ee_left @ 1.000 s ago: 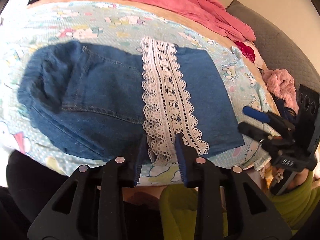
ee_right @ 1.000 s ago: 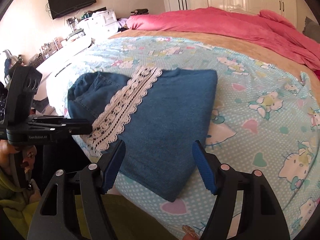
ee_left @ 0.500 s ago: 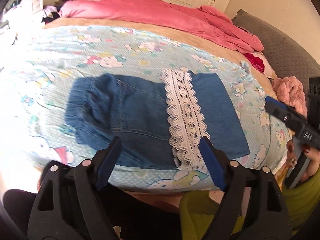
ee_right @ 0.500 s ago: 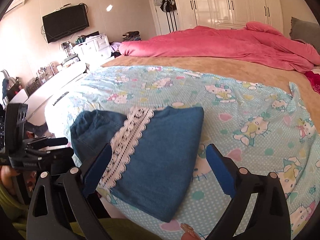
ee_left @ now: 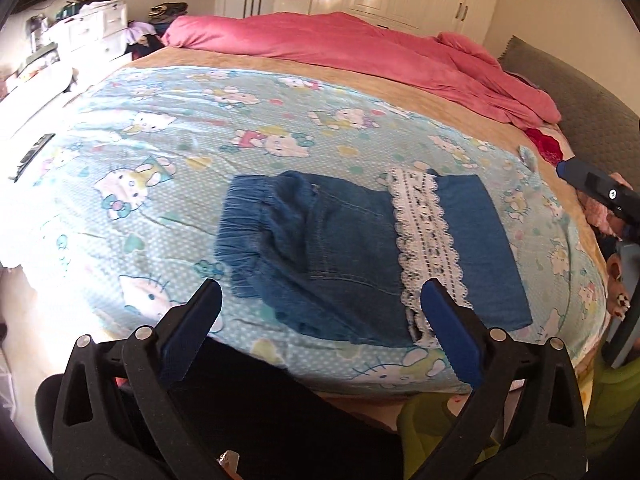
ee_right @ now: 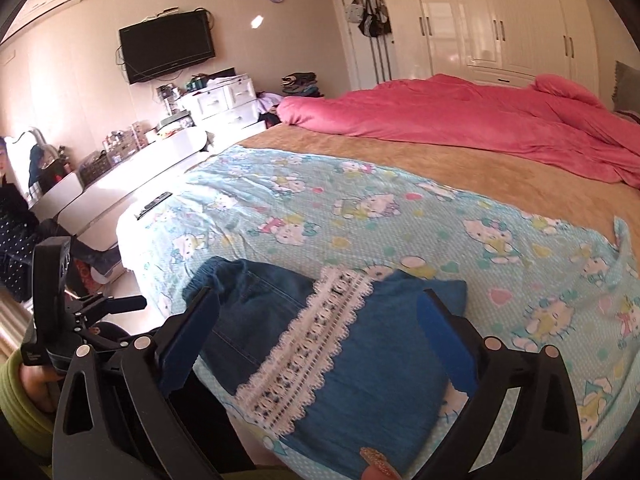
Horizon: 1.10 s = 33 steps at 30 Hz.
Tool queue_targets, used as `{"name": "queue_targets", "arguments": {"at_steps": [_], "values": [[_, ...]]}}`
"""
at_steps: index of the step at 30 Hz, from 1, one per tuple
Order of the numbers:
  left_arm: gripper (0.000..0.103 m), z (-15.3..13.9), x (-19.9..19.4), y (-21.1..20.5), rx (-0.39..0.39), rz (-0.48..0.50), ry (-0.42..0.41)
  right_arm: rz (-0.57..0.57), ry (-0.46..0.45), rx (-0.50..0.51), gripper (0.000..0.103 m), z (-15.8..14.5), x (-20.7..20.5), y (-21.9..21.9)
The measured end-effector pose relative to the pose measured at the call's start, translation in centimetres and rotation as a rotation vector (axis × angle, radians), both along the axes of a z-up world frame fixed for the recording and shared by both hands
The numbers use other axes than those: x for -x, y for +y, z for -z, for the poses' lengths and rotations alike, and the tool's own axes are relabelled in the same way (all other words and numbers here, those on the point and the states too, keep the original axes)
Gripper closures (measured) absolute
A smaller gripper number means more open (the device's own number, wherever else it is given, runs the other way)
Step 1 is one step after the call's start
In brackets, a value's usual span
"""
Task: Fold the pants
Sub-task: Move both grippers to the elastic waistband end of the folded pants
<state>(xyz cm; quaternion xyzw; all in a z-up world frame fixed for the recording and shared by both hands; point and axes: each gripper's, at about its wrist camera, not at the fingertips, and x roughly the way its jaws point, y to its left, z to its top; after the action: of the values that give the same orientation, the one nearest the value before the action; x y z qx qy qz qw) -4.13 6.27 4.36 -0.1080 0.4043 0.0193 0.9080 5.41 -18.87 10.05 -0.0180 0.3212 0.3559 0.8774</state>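
Near the bed's front edge lie my one pair of pants, folded into a denim rectangle with a white lace band across. Since a second ago, both grippers have let go and lifted away: left gripper opening, right gripper spread wide, both empty.

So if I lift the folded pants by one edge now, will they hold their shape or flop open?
Likely flop: the pants are soft denim, folded in loose layers with nothing pinning them. The elastic waistband looks bunched and thick, so that end probably sags first. The lace band may snag on a pad. Both grippers are open and clear of the cloth.
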Motion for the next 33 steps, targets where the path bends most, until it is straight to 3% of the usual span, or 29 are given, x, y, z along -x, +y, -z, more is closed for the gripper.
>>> {"name": "queue_targets", "arguments": {"at_steps": [13,24,33], "values": [[0.01,1.1,0.8,4.8,0.057,-0.095,0.008,-0.154,0.023,0.043,0.005,-0.5,-2.7,8.5],[0.01,4.0,0.5,7.9,0.141,-0.148,0.064,-0.315,0.173,0.137,0.005,4.0,-6.1,17.0],[0.01,5.9,-1.0,8.3,0.196,-0.138,0.094,-0.405,0.247,0.194,0.005,6.2,-8.3,21.1]]}}
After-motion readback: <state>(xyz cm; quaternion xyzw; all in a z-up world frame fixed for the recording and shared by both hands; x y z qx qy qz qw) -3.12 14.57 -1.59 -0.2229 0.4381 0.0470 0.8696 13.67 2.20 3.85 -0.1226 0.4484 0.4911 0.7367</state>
